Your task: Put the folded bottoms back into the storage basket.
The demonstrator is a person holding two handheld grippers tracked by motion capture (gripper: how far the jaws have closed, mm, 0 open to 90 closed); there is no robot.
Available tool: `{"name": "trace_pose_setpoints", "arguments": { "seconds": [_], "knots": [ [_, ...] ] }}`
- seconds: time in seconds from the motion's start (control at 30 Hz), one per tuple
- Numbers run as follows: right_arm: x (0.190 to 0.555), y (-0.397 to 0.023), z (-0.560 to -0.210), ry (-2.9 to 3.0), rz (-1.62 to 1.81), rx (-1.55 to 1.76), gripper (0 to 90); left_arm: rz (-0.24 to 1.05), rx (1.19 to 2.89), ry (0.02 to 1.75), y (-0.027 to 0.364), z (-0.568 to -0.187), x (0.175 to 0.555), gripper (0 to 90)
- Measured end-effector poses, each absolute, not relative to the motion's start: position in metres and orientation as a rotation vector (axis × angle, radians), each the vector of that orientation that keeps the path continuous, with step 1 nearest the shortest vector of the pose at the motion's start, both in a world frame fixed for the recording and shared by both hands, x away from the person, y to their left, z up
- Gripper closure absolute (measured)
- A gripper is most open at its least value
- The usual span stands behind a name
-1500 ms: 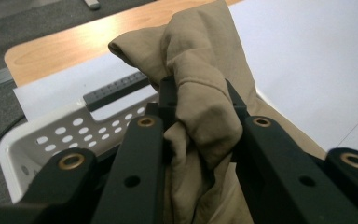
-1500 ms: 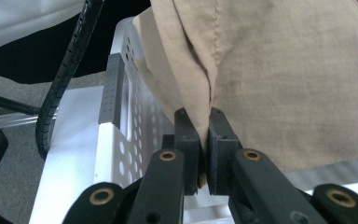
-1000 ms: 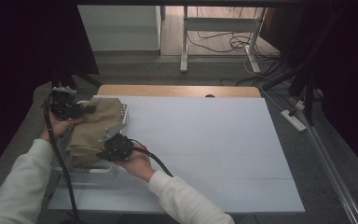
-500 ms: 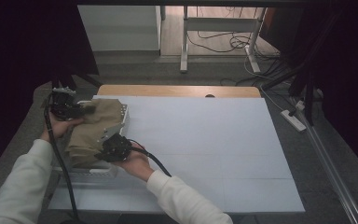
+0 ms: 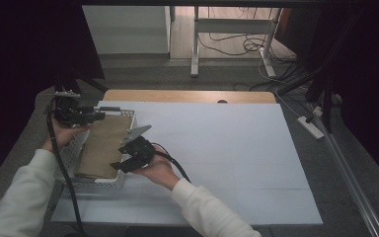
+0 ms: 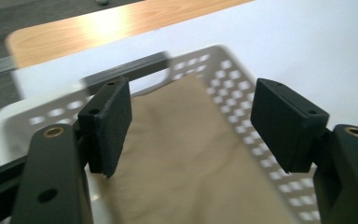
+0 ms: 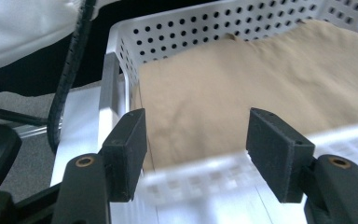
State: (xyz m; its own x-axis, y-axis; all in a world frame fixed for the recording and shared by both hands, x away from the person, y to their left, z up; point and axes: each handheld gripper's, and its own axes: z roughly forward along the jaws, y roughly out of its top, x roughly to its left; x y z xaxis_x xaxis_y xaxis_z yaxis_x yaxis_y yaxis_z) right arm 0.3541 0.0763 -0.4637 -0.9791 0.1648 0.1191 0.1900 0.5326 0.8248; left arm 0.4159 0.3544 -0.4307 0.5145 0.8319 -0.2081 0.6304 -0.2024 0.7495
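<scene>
A tan folded cloth (image 5: 103, 145) lies flat inside a white perforated basket (image 5: 98, 181) at the table's left. My left gripper (image 5: 96, 115) hovers over the basket's far end. Its jaws have just been opening and stand apart above the cloth (image 6: 191, 154), with no pad pressing on it. My right gripper (image 5: 120, 164) is at the basket's near right side. Its jaws have just been opening too. They are spread over the blurred basket wall (image 7: 205, 179), and the cloth (image 7: 261, 79) lies beyond them, untouched.
The white table cover (image 5: 227, 143) stretches out to the right of the basket, with a wooden strip (image 5: 187, 96) along the far edge. Each gripper's black cable (image 5: 61, 168) trails toward the near edge. Beyond the table are a dark floor, a desk frame and cables.
The cloth was bunched up between both shut grippers; now it lies flat in the basket. Both grippers have opened and let it go. The right gripper drew back a little to the right.
</scene>
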Motion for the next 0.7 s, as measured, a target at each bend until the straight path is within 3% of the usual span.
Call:
{"name": "trace_pose_setpoints", "arguments": {
  "seconds": [0.33,0.7],
  "knots": [
    [0.362,-0.004,-0.458,-2.735,-1.534,-0.418,37.8,0.323,1.937,1.099,0.302,-0.417,0.374,29.4],
    [0.346,-0.117,-0.449,-2.790,-1.608,-0.543,37.3,0.310,1.879,1.017,0.251,-0.421,0.314,28.7]
  ]
}}
